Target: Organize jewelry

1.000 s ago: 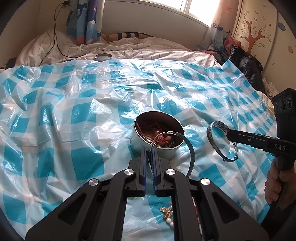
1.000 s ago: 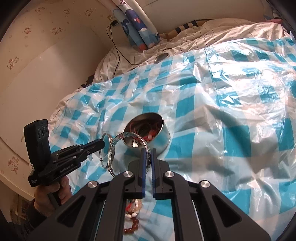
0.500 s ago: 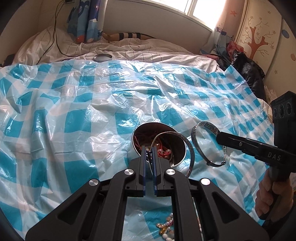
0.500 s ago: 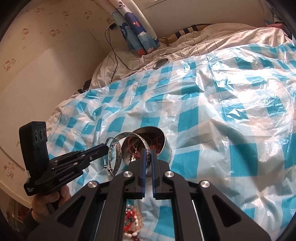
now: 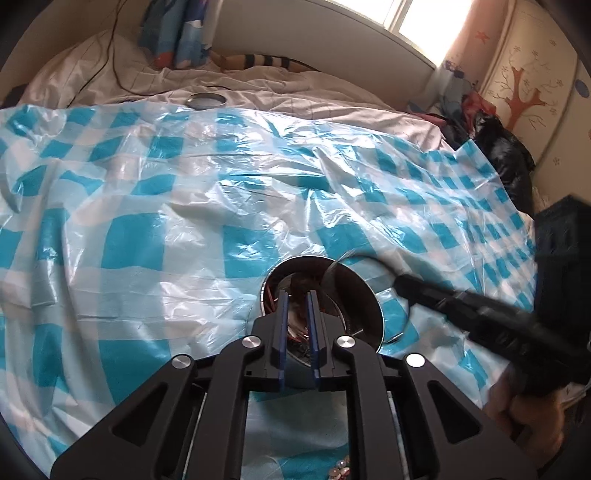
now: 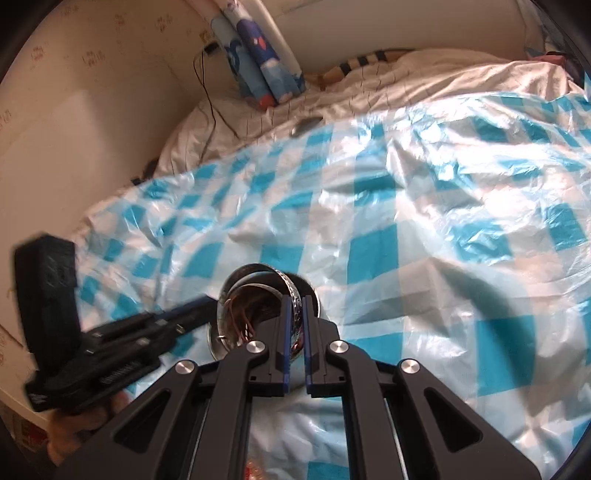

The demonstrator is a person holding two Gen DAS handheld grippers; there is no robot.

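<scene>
Bangles go into the round metal tin [image 5: 364, 295] now, and both of your tools are right above its mouth. Your left gripper [image 5: 296, 295] is opening and I see nothing clearly between its narrow jaws; its thin bangle [image 5: 334, 267] leans at the tin's rim. Your right gripper [image 6: 295, 302] is opening too, with the patterned silver bangle [image 6: 291, 290] between the pads, over the tin [image 6: 236, 288]. Let each ring drop fully inside before you lift away. The tin stands on a slippery blue checked plastic sheet [image 5: 147, 240] over a soft bed, so do not push it. Behind the tin, a lid [image 5: 205, 100] lies near the curtain [image 5: 177, 33].
</scene>
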